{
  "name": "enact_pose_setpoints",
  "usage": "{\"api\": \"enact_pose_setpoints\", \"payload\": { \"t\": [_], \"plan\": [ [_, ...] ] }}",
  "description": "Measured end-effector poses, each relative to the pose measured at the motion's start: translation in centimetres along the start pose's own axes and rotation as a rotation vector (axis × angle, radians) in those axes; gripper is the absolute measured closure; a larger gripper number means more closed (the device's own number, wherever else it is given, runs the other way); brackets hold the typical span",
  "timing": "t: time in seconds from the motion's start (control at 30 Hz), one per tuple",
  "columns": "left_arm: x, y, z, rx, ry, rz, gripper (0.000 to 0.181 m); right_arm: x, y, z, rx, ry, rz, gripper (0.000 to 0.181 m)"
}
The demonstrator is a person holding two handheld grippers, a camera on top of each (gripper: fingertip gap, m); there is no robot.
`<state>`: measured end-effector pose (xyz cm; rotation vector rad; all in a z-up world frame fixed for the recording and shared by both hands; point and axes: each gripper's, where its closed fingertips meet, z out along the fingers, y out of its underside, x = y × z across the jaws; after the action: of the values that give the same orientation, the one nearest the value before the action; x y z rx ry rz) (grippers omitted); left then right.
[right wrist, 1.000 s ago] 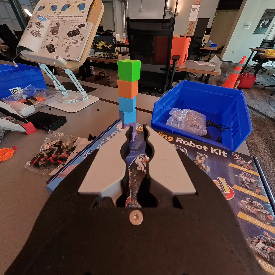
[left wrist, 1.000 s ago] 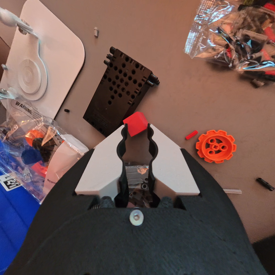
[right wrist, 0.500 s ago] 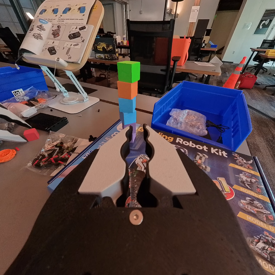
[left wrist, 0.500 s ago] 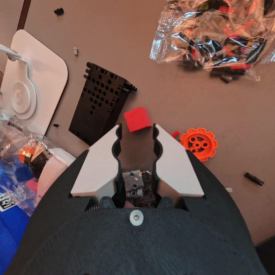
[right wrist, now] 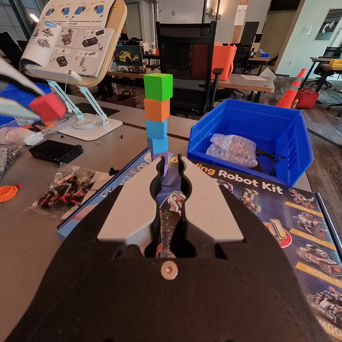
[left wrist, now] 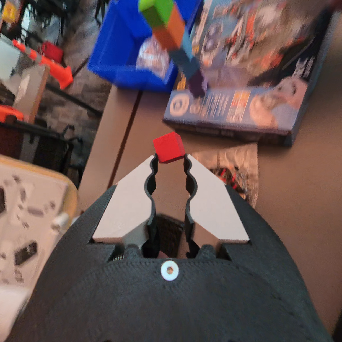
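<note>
My left gripper [left wrist: 170,156] is shut on a red cube [left wrist: 168,147], pinched at the fingertips and held in the air above the table. The right wrist view shows it at the far left [right wrist: 41,106], with the red cube [right wrist: 47,107] about level with the orange block. A tower of cubes [right wrist: 157,118] stands on the robot kit box [right wrist: 259,203]: green on top, then orange, two blue, and purple at the bottom. The tower [left wrist: 177,37] is blurred in the left wrist view. My right gripper [right wrist: 171,157] hovers just in front of the purple cube, empty, with a narrow gap between its jaws.
A blue bin [right wrist: 249,120] holding a plastic bag sits behind the box. A stand with an open manual [right wrist: 74,37] is at the back left. A black perforated plate [right wrist: 55,150], a bag of small parts [right wrist: 68,190] and an orange gear [right wrist: 7,192] lie on the table. The tips of one gripper are about 20 centimetres away from the tips of the other. The right gripper is farther from the orange gear [right wrist: 7,192], some 35 centimetres, than the left, some 20 centimetres.
Half a second ago my left gripper was open with the red cube on the table. It has shut on the cube, lifted it and turned toward the tower. The right gripper has not moved.
</note>
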<state>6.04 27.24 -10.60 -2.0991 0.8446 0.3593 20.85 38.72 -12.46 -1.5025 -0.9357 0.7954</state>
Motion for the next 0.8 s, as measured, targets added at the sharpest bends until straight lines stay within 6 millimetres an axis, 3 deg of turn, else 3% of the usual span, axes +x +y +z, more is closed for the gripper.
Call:
{"api": "enact_pose_setpoints", "payload": {
  "t": [0.17, 0.3, 0.4, 0.5, 0.8],
  "plan": [
    [-1.8, -10.1, 1.5, 0.088, 0.068, 0.096, 0.155, 0.1, 0.0, 0.0, 0.003, 0.000, 0.007, 0.168],
    [-2.9, -14.4, 3.3, 0.065, 0.131, 0.120, 0.155, 0.0, 0.2, 0.1, -0.005, -0.005, 0.009, 0.168],
    [-3.8, -15.4, 4.6, 0.003, 0.150, 0.135, 0.154, 0.0, 0.1, 0.1, -0.004, -0.007, 0.010, 0.168],
    [-3.5, -15.5, 5.5, -0.026, 0.219, 0.126, 0.154, 0.0, 0.0, 0.0, 0.004, -0.011, 0.019, 0.168],
    [-3.1, -14.0, 6.7, -0.089, 0.289, 0.117, 0.155, -0.3, -0.1, 0.1, 0.001, -0.020, 0.013, 0.168]
  ]
}}
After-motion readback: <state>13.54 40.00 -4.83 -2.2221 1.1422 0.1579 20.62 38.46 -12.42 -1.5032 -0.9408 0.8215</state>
